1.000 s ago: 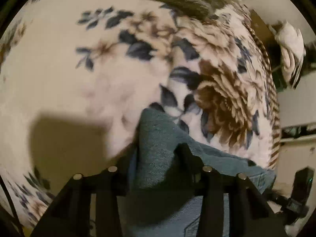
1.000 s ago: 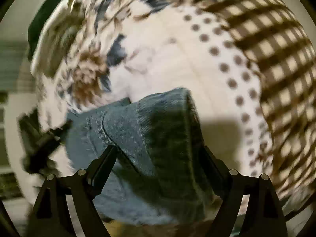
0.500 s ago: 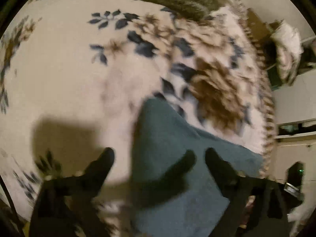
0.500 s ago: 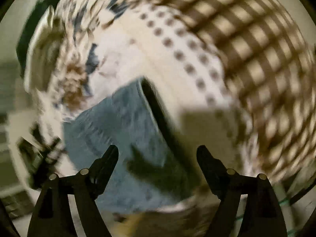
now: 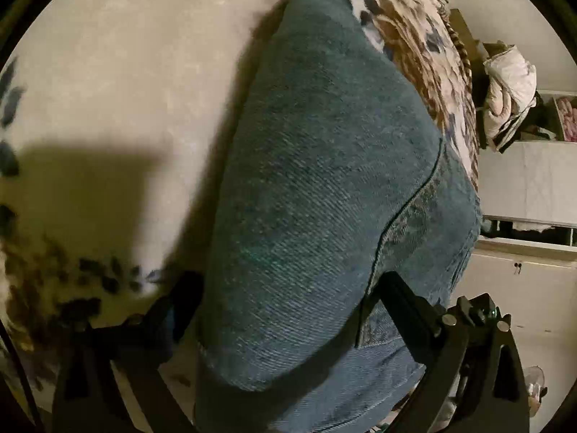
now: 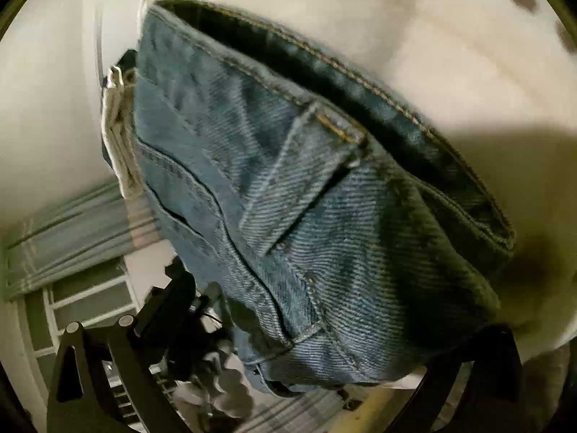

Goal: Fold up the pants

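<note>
The blue denim pants (image 5: 324, 198) lie folded on a cream floral blanket (image 5: 119, 72). In the left wrist view the folded edge fills the middle and runs away from me. My left gripper (image 5: 288, 296) is open, its fingers straddling the near end of the pants, low over the fabric. In the right wrist view the pants (image 6: 306, 198) show the waistband, a belt loop and a pocket seam. My right gripper (image 6: 321, 328) is open, its fingers wide on either side of the waistband end.
The blanket's brown and navy flower pattern (image 5: 425, 29) runs to the bed edge at the right. Beyond it stand white cabinets (image 5: 523, 180) with a bundled cloth (image 5: 508, 83) on top. In the right wrist view a curtain and window frame (image 6: 72, 238) lie beyond the bed.
Both grippers let go of the pants and opened, dropping the fold onto the blanket. Both then came in close and low, so the denim now fills each view.
</note>
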